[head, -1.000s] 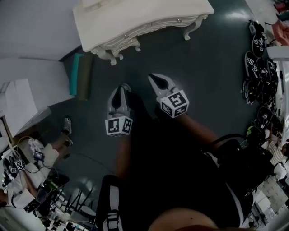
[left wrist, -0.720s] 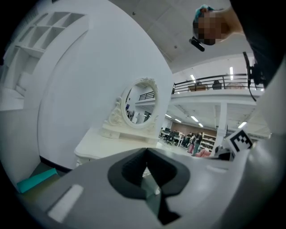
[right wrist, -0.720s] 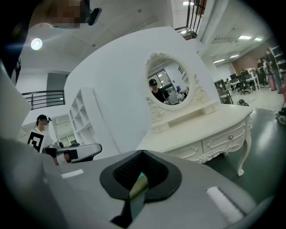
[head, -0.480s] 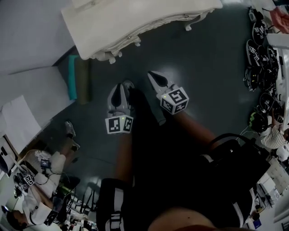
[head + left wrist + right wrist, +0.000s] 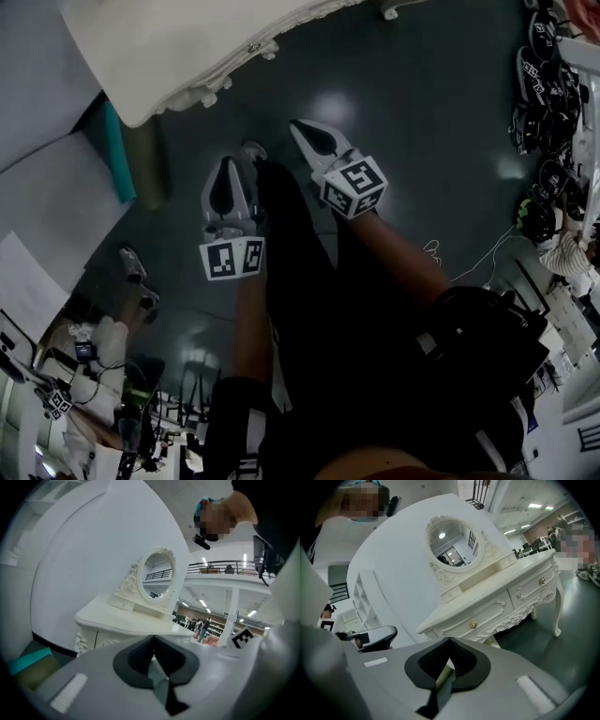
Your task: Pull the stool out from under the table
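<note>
The white carved dressing table [image 5: 178,47] stands ahead against the wall, with an oval mirror [image 5: 452,543] on top and drawers with gold knobs [image 5: 473,625]. I cannot make out the stool; only a beige bit [image 5: 490,641] shows in the shadow under the table. My left gripper [image 5: 227,167] and right gripper [image 5: 300,129] hang side by side over the dark floor, short of the table, both pointing at it. Each is shut with nothing between its jaws, as the left gripper view [image 5: 152,641] and right gripper view [image 5: 450,641] also show.
A teal slab [image 5: 117,155] and an olive one [image 5: 150,159] lean at the wall left of the table. Several other grippers and gear [image 5: 544,75] lie on the floor at the right. People sit at the lower left [image 5: 94,347].
Both grippers have come lower and nearer the table, still shut. In the head view the table has slid up and to the left.
</note>
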{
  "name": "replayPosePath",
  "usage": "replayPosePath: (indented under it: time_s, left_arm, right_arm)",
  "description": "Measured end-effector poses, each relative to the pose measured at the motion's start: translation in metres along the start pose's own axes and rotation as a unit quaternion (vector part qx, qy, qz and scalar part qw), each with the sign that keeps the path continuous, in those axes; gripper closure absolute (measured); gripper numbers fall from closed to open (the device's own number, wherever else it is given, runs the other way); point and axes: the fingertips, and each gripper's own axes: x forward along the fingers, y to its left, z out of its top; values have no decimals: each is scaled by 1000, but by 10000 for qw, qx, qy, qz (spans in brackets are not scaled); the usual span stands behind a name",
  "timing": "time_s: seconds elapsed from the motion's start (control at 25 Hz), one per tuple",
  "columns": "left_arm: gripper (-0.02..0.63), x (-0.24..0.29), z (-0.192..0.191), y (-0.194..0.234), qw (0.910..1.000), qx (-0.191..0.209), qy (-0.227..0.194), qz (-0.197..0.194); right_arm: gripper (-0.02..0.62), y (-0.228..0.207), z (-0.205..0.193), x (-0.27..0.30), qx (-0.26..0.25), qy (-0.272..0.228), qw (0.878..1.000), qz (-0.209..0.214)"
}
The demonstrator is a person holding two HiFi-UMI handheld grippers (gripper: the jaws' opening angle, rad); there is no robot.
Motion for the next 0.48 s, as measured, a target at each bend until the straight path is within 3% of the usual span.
replayPosePath:
  time_s: [0.48]
  left_arm:
    - [598, 46, -97, 53, 9998, 59, -166, 37]
  right_arm:
    - [595, -81, -104, 87, 553, 7, 9984, -84]
